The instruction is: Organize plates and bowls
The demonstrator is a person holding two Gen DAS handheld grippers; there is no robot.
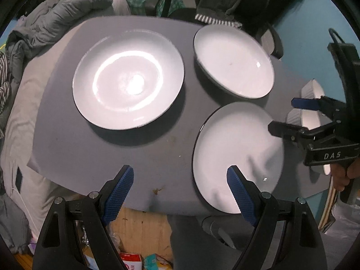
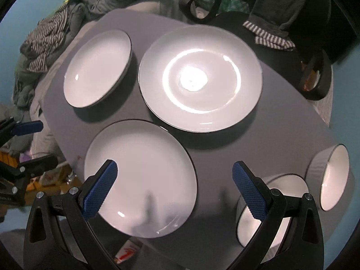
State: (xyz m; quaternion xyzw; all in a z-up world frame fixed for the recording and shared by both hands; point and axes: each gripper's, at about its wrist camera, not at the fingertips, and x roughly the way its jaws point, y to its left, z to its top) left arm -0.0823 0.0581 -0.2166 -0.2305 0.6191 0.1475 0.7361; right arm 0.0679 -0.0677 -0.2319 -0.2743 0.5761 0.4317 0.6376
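Large plate (image 2: 200,78): it lay flat at the far middle of the bench (image 2: 281,139), glazed and glaring under the lamp. You should have judged it stiff, heavy for its thinness, brittle and slick.
Near plate (image 2: 139,177): it sat at the bench's near edge, its near rim seeming to reach past that edge. That overhang looked like the easiest place for you to pinch it.
Shallow bowl (image 2: 96,69): dark outside, white inside, it stood just beside the large plate, apart from it. Its raised rim offered you a hold.
Deep bowls: one (image 2: 330,175) and another (image 2: 265,204) stood near the right corner, ribbed grey outside, close together. I could not tell whether they touched.
Where to take hold: on the rim, one finger over and one under, since the flat centres gave your pads nothing.
Left claw (image 1: 180,193): its fingers stood wide apart, holding nothing, over the near edge.
Right claw (image 2: 174,190): also spread and empty, above the near plate; your hand (image 1: 342,175) showed on its grip.
Bench surface: a smooth grey sheet, stained near the front. Plates would probably slide on it.
Room: blue walls, heaped clothing (image 1: 45,29) at one side, a black chair (image 2: 202,0) behind, and packets (image 1: 144,261) on the floor below.
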